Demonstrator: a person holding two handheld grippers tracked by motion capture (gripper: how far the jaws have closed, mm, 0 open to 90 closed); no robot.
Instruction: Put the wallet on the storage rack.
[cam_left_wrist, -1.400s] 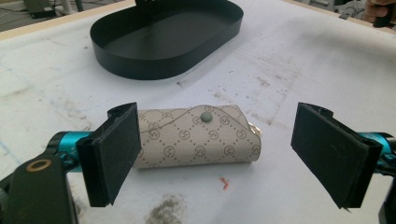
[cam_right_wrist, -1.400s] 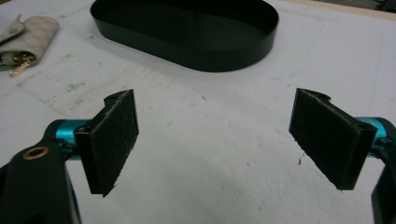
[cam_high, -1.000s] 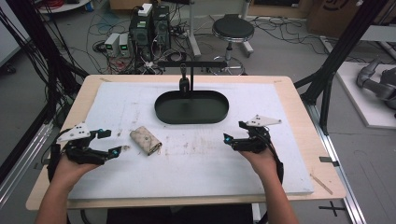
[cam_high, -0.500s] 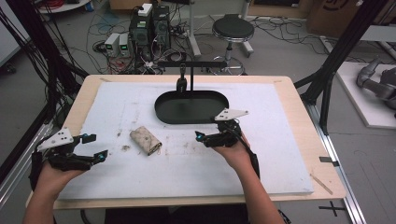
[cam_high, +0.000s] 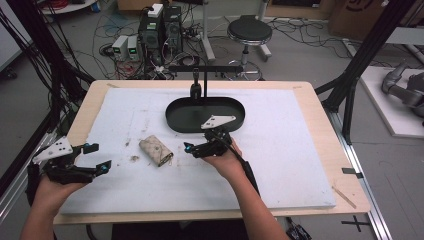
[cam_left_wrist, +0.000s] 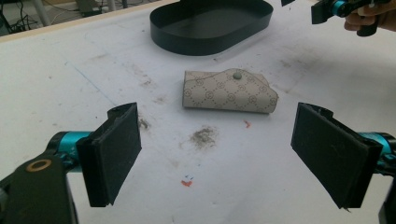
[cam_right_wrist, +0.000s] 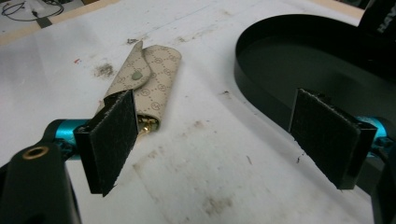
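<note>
A beige patterned pouch (cam_high: 156, 151) with a snap button lies flat on the white mat, left of centre. It also shows as the pouch (cam_left_wrist: 229, 91) ahead of my left gripper and the pouch (cam_right_wrist: 144, 79) beside the right gripper's left jaw. A black oval tray (cam_high: 172, 120) sits behind it with nothing inside. My right gripper (cam_high: 192, 149) hovers open just right of the pouch, in front of the tray, jaws wide (cam_right_wrist: 219, 140). My left gripper (cam_high: 100, 157) is open near the mat's front-left corner, pointing at the pouch (cam_left_wrist: 219, 154).
A black post with a small mount (cam_high: 195, 90) rises behind the tray wall (cam_left_wrist: 205, 42). Dirt smudges (cam_left_wrist: 203, 136) mark the mat. The right gripper (cam_left_wrist: 327, 9) appears far off. Beyond the table are computers, cables and a stool (cam_high: 249, 31).
My right gripper has moved left and nearer, from the mat's right half to just beside the pouch. My left gripper has drawn back toward the front-left corner. The pouch has not moved.
</note>
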